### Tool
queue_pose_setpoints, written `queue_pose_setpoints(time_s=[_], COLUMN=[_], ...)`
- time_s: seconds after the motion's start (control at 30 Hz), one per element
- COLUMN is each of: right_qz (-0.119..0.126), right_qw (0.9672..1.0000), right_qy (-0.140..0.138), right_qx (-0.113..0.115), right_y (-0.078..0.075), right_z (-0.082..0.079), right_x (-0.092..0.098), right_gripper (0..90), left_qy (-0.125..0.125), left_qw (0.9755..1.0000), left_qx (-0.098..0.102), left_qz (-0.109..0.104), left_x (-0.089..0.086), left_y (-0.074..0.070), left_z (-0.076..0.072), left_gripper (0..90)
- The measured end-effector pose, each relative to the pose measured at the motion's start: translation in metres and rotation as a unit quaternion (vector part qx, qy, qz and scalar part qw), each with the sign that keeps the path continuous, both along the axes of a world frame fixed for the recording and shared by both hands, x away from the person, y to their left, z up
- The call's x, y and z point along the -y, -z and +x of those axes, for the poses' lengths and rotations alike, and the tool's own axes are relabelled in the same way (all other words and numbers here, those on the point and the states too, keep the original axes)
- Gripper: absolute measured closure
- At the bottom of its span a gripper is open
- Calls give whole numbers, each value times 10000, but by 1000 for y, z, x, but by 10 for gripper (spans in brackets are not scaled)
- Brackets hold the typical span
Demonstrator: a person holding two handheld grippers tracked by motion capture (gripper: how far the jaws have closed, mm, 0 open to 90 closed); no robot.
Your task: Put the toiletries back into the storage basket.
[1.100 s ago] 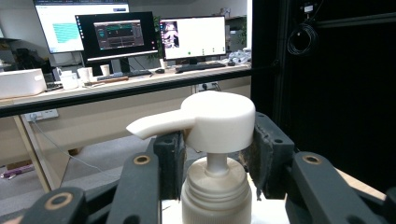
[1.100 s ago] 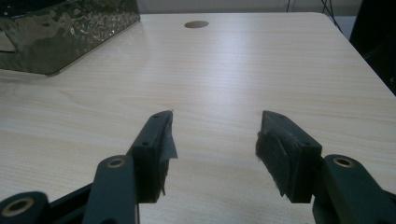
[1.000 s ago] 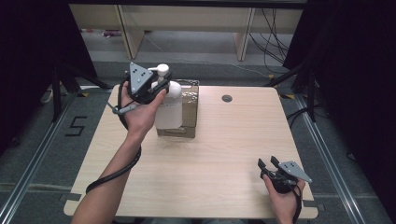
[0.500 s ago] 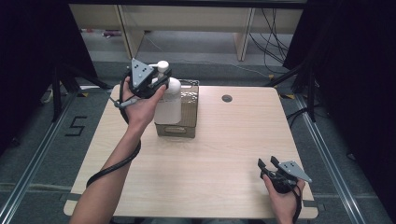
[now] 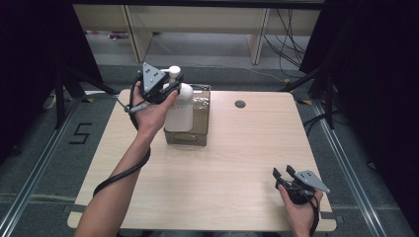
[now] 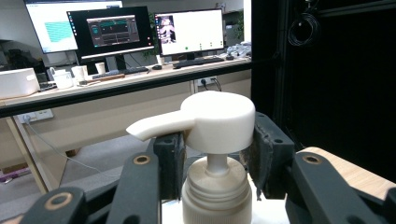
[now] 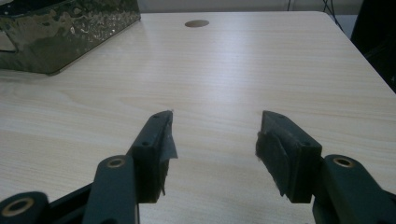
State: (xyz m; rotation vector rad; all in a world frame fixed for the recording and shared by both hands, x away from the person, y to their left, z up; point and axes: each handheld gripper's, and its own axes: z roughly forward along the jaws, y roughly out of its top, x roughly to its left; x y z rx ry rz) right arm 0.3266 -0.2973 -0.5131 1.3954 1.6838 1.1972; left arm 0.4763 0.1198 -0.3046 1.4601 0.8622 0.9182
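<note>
Left gripper (image 5: pixel 170 88) up over the far left part of the bench (image 5: pixel 237 163), and it has the white pump bottle (image 5: pixel 179 111) by the neck; in the left gripper view the two black jaws sit either side of the bottle's collar, just under the wide pump head (image 6: pixel 219 122), pinching it; the spout points off to the left in that view, over the left jaw. From the high view the bottle hangs upright from the grip, its body in front of a dark, shiny-sided box (image 5: pixel 195 121) that stands near the bench's far edge, left of the middle; whether the bottle's base rests inside the box, on it, or is clear of it, I cannot tell from here; the left hand (image 5: pixel 150 111) wraps the gripper from behind, cable looping down along the forearm.

Over at the near right corner, the right gripper (image 5: pixel 284 174) rests low by the bench top in the right hand (image 5: pixel 296 197); jaws spread wide, nothing between them, bare wood showing through the gap in the right gripper view; the box's glinting side shows at the top left of that view, well apart from the jaws; a small round dark hole (image 5: pixel 240 104) sits in the bench near the far edge, right of the box.
</note>
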Motion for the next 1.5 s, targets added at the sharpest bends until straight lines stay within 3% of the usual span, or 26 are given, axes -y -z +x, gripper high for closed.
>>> queue_pose_setpoints(time_s=[0.1, 0.97, 1.5], right_qz=[-63, -5, -6], right_qw=[9999, 10000, 10000], right_qy=[34, -20, -18], right_qx=[-85, -1, -2], right_y=[-1, 0, 0], right_z=[-1, 0, 0], right_x=[0, 0, 0], right_gripper=[454, 453, 453], left_qy=[-2, -113, -52], left_qw=[10000, 9997, 9997], left_qx=[-16, -189, -225], left_qz=[19, 60, 109], left_x=[0, 1, 1], left_y=[2, 14, 24], left_z=[2, 6, 6], left_gripper=[594, 594, 594])
